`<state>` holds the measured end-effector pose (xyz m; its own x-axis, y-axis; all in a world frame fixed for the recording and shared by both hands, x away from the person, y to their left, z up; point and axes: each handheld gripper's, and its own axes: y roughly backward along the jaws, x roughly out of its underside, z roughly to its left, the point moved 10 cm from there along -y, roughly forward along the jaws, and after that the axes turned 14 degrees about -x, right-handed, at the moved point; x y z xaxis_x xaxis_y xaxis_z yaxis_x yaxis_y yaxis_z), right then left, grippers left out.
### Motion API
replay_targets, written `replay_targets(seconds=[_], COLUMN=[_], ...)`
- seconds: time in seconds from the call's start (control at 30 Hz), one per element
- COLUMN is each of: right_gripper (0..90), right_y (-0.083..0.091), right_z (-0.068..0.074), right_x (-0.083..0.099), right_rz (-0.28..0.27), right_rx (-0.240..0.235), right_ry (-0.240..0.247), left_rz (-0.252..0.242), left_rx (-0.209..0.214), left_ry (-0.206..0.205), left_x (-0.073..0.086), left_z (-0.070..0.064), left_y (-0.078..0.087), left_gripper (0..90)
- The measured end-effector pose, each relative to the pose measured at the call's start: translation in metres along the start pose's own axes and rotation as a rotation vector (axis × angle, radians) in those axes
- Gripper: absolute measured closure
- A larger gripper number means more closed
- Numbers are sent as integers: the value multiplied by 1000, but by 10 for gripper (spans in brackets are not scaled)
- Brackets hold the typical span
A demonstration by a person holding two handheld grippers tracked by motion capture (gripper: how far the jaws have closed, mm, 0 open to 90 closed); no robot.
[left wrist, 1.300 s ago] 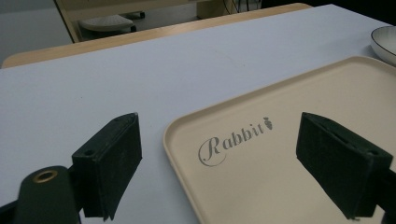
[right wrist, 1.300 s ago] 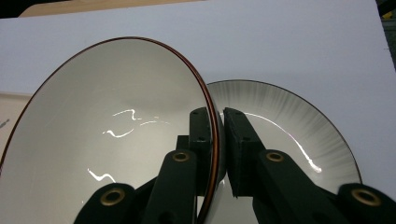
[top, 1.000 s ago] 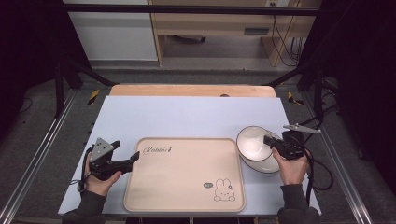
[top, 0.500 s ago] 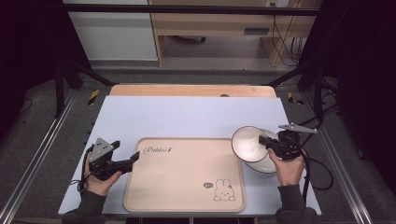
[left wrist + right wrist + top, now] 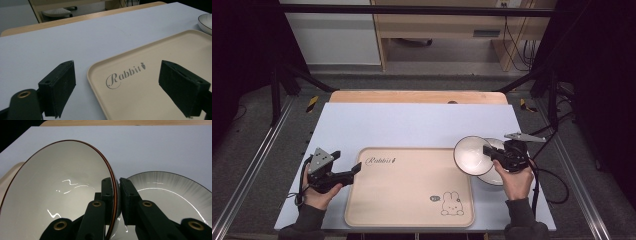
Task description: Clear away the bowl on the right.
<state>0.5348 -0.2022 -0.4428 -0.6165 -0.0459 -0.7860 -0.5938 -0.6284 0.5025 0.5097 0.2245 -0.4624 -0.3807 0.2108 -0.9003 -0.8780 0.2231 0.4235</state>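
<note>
White inside with a brown rim, the bowl (image 5: 472, 155) hangs tilted in the right gripper (image 5: 492, 153), jaws clamped on its rim, above the tray's (image 5: 407, 210) right edge. A second bowl (image 5: 172, 195) sits on the table just behind it, holding nothing. The beige tray is bare. The left gripper (image 5: 354, 170) rests at the tray's left edge, jaws apart. A pale blue mat (image 5: 412, 125) covers the wooden table (image 5: 412, 96).

Reads "Rabbit" in curly grey letters, with a tiny carrot after it, on the tan tray (image 5: 160, 82). No other words or numbers readable.
</note>
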Motion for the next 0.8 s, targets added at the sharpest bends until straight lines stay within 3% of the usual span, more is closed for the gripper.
replay_targets(seconds=[0.37,0.8], right_gripper=[823,822], right_y=[-3,-18], right_z=[11,31], right_x=[-3,-6], right_rz=[2,24], right_rx=[-28,-81], right_ry=[7,34], left_rz=[-5,-3], left_rx=[0,-3], left_ry=[7,8], left_x=[-1,0], left_z=[1,2], left_y=[1,0], left_gripper=[136,136])
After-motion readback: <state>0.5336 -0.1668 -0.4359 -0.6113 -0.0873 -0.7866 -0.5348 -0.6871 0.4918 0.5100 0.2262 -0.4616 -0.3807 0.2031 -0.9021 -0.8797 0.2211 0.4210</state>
